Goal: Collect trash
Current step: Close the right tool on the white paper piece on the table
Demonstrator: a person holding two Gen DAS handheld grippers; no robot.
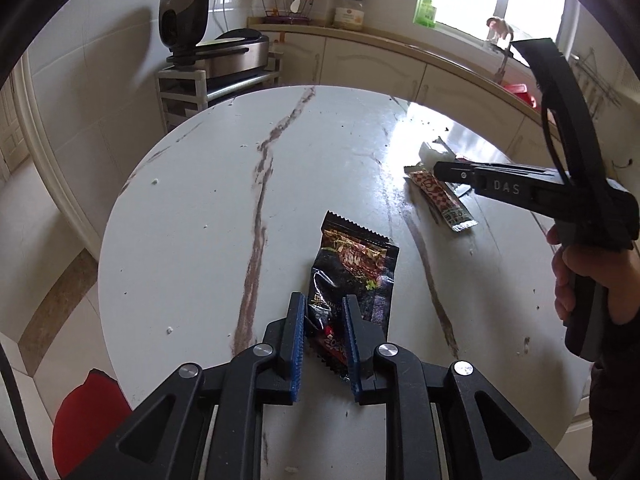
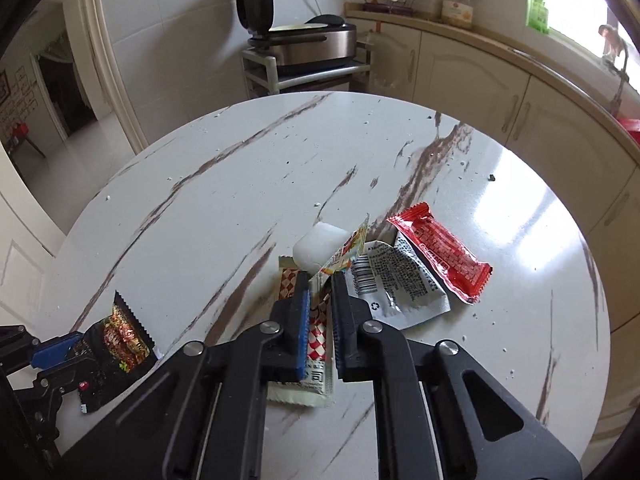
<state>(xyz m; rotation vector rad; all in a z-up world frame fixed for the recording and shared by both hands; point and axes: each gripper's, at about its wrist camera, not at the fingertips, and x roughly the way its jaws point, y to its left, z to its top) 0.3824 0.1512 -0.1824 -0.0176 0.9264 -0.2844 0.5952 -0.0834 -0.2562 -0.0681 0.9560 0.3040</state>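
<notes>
Blue ribbed pads line the left gripper, whose fingers pinch the near end of a black snack wrapper. This crinkled, glossy foil packet lies on the tabletop with its long axis running away from the gripper and its zigzag-cut far edge pointing toward the far rim.

The right gripper has its fingers closed on a thin upright wrapper with bright print, standing on edge above a red-and-white checked sachet that lies flat, long axis along the fingers. Touching this cluster are a white soft block, a silver foil wrapper with a barcode, and a red oblong wrapper slanting to the right. The round tabletop is polished white marble with brown veins and scattered crumbs.
</notes>
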